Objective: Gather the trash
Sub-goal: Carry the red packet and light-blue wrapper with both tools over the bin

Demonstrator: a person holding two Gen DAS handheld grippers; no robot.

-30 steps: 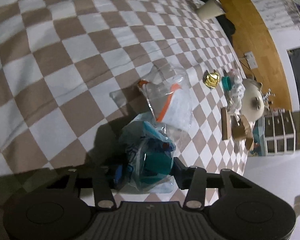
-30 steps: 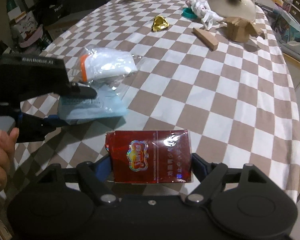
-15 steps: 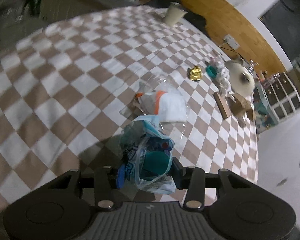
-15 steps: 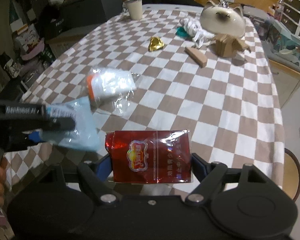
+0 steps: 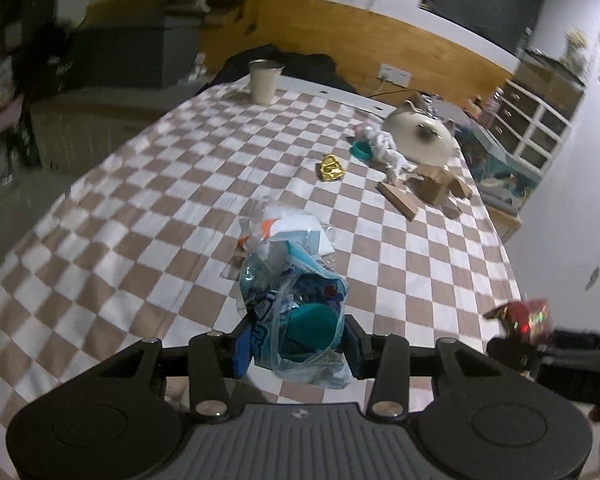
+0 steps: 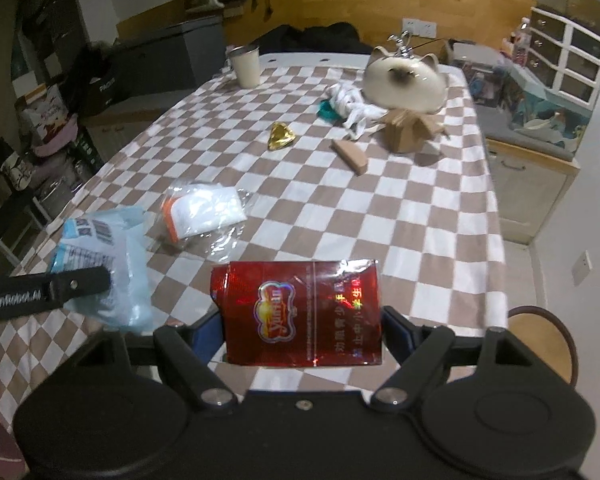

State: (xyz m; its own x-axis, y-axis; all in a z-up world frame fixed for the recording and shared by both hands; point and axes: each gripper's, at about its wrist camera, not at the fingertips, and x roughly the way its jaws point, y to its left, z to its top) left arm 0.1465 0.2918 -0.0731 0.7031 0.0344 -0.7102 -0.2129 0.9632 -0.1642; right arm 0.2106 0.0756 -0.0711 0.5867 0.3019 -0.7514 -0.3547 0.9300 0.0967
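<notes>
My left gripper (image 5: 296,338) is shut on a crumpled blue plastic wrapper (image 5: 300,304) and holds it above the near end of the checkered table (image 5: 140,208); the wrapper (image 6: 104,264) also shows at the left of the right wrist view. My right gripper (image 6: 300,334) is shut on a flat red foil packet (image 6: 300,312), seen too at the right edge of the left wrist view (image 5: 522,314). A clear bag with an orange stripe (image 6: 202,214) lies on the table. A gold foil wrapper (image 6: 281,136) lies farther back.
At the far end stand a cream cup (image 6: 246,66), a cat-shaped ornament (image 6: 404,80), a white cloth on a teal dish (image 6: 350,104), a cardboard piece (image 6: 406,130) and a wooden wedge (image 6: 350,156). A stool (image 6: 544,336) stands right of the table.
Both grippers have risen and drawn back from the table with their wrappers. The left gripper lifted the blue wrapper off the cloth and now looks along the table.
</notes>
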